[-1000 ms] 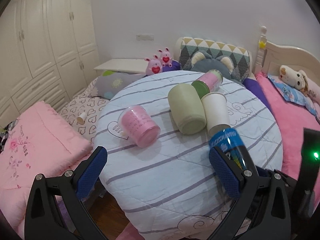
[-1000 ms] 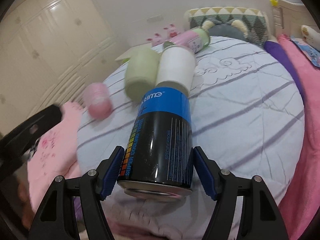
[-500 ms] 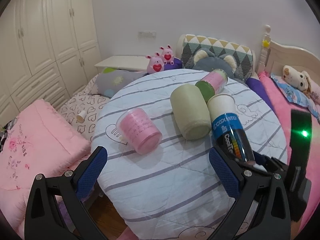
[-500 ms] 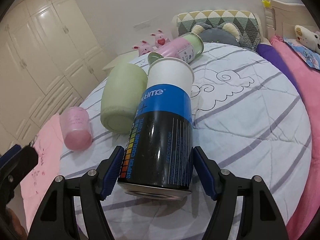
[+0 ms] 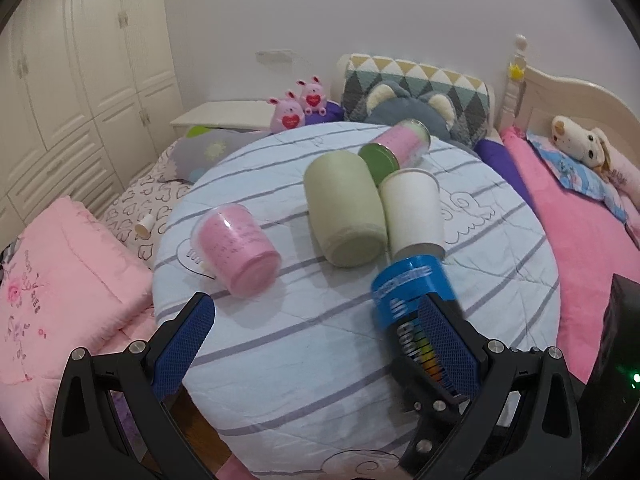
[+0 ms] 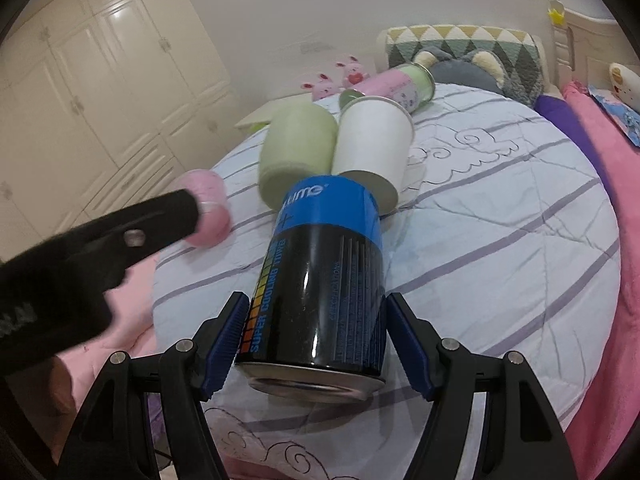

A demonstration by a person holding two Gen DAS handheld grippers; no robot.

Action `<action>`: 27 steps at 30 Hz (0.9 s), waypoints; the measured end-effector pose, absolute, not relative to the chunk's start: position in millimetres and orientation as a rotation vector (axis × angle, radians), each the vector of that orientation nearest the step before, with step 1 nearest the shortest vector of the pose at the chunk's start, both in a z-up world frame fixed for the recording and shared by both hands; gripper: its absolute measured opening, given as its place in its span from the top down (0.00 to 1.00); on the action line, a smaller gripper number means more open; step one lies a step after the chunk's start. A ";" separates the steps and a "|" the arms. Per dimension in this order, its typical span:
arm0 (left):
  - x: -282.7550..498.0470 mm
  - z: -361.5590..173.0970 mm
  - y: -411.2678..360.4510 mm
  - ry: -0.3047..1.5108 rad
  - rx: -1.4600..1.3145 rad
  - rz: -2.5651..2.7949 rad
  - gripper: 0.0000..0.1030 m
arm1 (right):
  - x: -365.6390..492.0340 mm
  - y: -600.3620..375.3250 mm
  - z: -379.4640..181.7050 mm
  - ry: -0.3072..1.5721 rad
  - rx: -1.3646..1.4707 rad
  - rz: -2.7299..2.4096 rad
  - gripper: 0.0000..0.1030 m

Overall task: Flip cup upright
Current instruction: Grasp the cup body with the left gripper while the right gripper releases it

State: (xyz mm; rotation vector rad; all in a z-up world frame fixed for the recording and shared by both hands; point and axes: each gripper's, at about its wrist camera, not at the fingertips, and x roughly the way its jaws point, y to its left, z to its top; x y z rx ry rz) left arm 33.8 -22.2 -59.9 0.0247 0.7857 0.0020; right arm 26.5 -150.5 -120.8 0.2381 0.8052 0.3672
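My right gripper (image 6: 316,340) is shut on a black and blue can-shaped cup (image 6: 320,280), held tilted with its blue end forward over the round table (image 6: 520,240); the cup also shows in the left wrist view (image 5: 412,304). My left gripper (image 5: 320,340) is open and empty at the table's near edge. Lying on their sides on the table are a pink cup (image 5: 236,252), a pale green cup (image 5: 344,208), a white paper cup (image 5: 414,208) and a pink and green jar (image 5: 396,148).
The table wears a light blue striped cloth (image 5: 280,340). Pink bedding (image 5: 60,280) lies to the left, a pink bed (image 5: 592,220) to the right. Pillows and plush toys (image 5: 300,108) sit behind. Wardrobes (image 5: 80,60) line the left wall.
The right gripper and its cup have moved nearer and lower at the table's near right. The left gripper has shifted forward, now showing at the left of the right wrist view.
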 end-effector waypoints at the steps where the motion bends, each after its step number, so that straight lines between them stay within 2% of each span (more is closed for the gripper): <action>1: 34.9 -60.5 -24.3 0.796 0.021 -0.006 0.00 | 25.7 -152.1 -119.6 0.794 0.240 0.375 0.29; 2: 35.7 -61.0 -24.8 0.803 0.014 -0.014 0.00 | 25.5 -152.9 -118.8 0.791 0.237 0.381 0.19; 15: 57.1 -72.1 -57.7 0.885 -0.034 -0.058 0.00 | 3.8 -194.6 -93.4 0.731 0.082 0.348 0.19; 27: 82.8 -96.9 -81.2 0.950 0.008 -0.017 0.00 | 23.9 -238.3 -95.8 0.728 0.112 0.278 0.19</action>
